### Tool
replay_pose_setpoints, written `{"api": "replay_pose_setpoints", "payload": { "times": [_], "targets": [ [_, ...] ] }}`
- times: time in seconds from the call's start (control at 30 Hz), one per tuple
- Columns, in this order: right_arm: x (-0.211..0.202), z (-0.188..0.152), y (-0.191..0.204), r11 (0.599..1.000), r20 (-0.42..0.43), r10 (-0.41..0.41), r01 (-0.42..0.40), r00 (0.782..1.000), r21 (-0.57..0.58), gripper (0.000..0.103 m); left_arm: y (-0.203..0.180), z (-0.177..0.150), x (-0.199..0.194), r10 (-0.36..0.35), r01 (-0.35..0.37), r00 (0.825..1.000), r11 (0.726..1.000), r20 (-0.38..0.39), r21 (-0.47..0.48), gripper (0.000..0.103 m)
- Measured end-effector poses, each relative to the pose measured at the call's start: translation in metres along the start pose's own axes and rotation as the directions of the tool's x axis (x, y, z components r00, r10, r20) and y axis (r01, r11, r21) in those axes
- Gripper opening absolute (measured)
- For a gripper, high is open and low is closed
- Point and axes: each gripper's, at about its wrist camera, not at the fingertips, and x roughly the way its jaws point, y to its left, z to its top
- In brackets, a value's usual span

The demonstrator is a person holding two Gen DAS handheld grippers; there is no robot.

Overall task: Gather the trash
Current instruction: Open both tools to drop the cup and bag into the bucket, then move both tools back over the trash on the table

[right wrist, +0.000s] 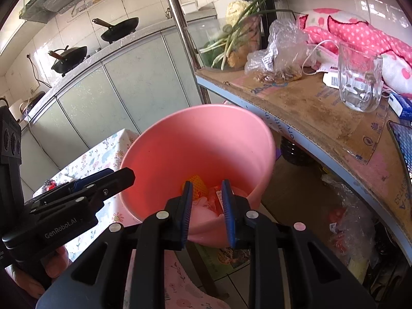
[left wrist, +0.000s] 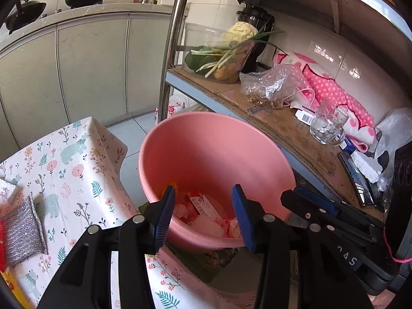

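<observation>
A pink plastic bin (left wrist: pixel 211 149) stands beside the floral-clothed table (left wrist: pixel 72 170), tilted toward me; it also shows in the right wrist view (right wrist: pixel 195 141). Wrappers and paper scraps (left wrist: pixel 206 208) lie in its bottom, with a yellow piece (right wrist: pixel 197 184) among them. My left gripper (left wrist: pixel 203 206) is open and empty, its blue pads over the bin's near rim. My right gripper (right wrist: pixel 207 199) is open with a narrower gap, empty, also over the bin's near rim. The right gripper shows at the right of the left wrist view (left wrist: pixel 322 211).
A silver scouring pad (left wrist: pixel 22 231) lies on the table at left. A metal shelf (right wrist: pixel 309 118) lined with cardboard stands at right, holding a glass mug (right wrist: pixel 359 77), a plastic bag (right wrist: pixel 280 49), vegetables (left wrist: pixel 226 49) and a pink dotted cloth (left wrist: pixel 332 90). Cabinets (left wrist: pixel 90 72) stand behind.
</observation>
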Motion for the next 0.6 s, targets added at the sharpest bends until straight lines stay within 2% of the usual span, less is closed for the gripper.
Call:
{"api": "replay_pose_setpoints", "payload": {
  "times": [0.33, 0.47, 0.6],
  "targets": [
    [-0.012, -0.003, 0.012, 1.000, -0.005, 0.014, -0.014, 1.000, -0.011, 0.025, -0.003, -0.004, -0.025, 0.040, -0.040, 0.999, 0.999, 0.006, 0.016, 0.045],
    [-0.019, -0.005, 0.021, 0.999, 0.002, 0.020, -0.020, 1.000, -0.026, 0.030, -0.002, -0.007, -0.036, 0.070, -0.070, 0.997, 0.997, 0.017, 0.032, 0.045],
    [-0.026, -0.008, 0.032, 0.998, 0.003, 0.036, -0.036, 0.999, -0.043, 0.031, 0.002, -0.011, -0.050, 0.089, -0.090, 0.996, 0.996, 0.027, 0.030, 0.045]
  ]
}}
